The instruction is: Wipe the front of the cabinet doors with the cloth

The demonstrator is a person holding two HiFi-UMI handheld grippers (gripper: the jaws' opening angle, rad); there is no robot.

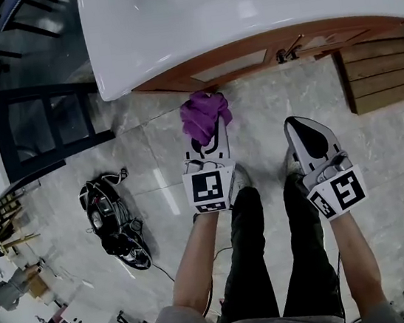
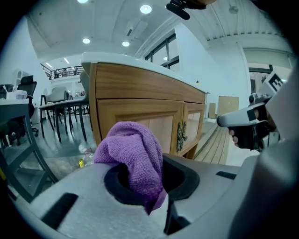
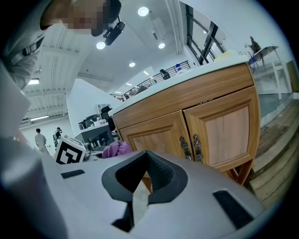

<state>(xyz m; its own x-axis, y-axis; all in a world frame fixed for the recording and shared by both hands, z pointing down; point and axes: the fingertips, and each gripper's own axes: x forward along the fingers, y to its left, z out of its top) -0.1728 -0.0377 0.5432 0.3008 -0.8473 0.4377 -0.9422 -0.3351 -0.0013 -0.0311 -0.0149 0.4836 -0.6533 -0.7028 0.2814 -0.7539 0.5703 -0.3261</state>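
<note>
Tiled floor [image 1: 151,173], left gripper [image 1: 208,147] clamping purple cloth [image 1: 205,114]

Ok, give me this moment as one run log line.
left tongs: shut on purple cloth | right tongs: shut, empty | cabinet doors: cloth held toward them, contact unclear

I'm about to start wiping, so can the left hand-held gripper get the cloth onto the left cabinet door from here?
Probably yes. The left hand-held gripper holds the purple cloth facing the left cabinet door, and nothing shows between them.
</note>
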